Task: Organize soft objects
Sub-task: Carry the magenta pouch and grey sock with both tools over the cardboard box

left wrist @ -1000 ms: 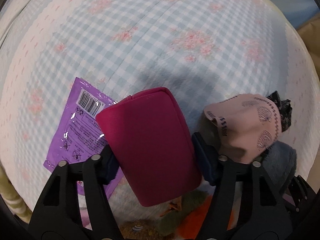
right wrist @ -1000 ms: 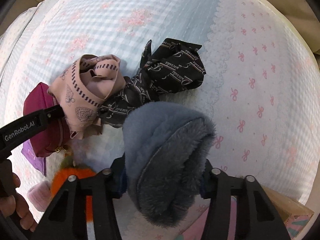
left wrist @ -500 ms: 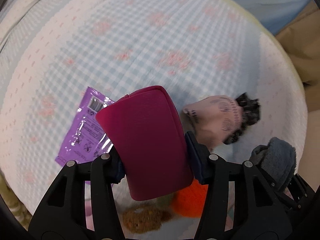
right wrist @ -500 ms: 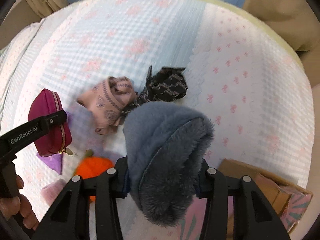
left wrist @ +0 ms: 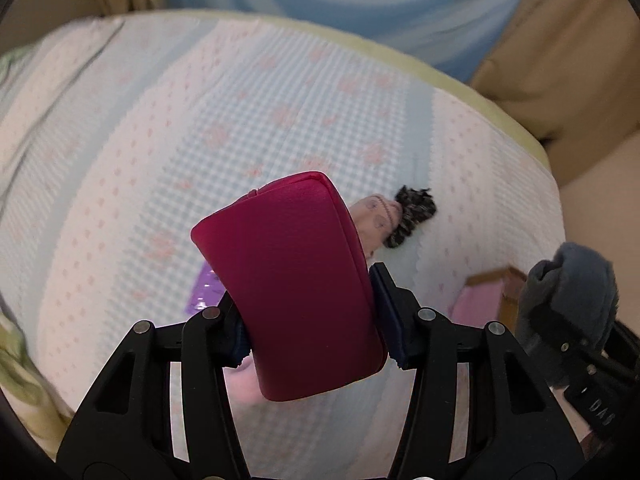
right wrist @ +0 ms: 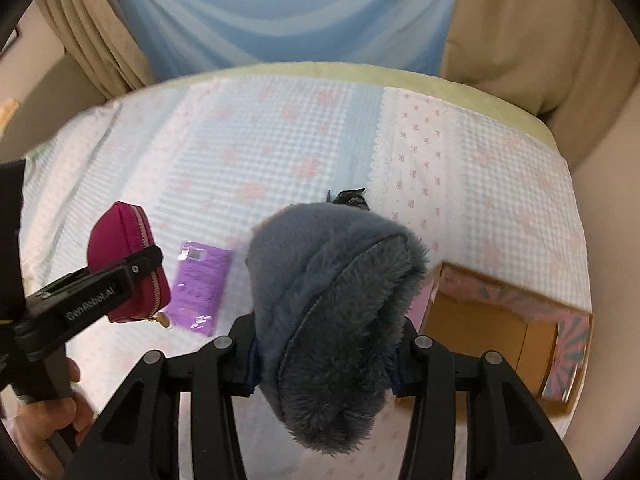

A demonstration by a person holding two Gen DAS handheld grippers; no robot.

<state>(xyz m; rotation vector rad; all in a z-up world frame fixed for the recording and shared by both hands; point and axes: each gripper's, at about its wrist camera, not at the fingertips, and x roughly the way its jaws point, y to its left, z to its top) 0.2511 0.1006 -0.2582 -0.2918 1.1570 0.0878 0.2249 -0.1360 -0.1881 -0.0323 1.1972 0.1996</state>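
My left gripper (left wrist: 312, 328) is shut on a magenta zip pouch (left wrist: 292, 280) and holds it high above the bed; the pouch also shows in the right wrist view (right wrist: 128, 268). My right gripper (right wrist: 324, 364) is shut on a grey fluffy item (right wrist: 332, 320), also lifted, seen at the right of the left wrist view (left wrist: 568, 304). On the bed lie a pink patterned cloth (left wrist: 376, 220), a black patterned scarf (left wrist: 412, 216) and a purple packet (right wrist: 200, 284).
An open cardboard box (right wrist: 500, 320) with pink patterned sides sits on the bed at the right. The bed cover (right wrist: 280, 152) is pale checked fabric. Blue and beige curtains (right wrist: 280, 12) hang behind the bed.
Both grippers have risen well above the bed with their objects still held. The bed objects now look smaller and the box and curtains have come into view.
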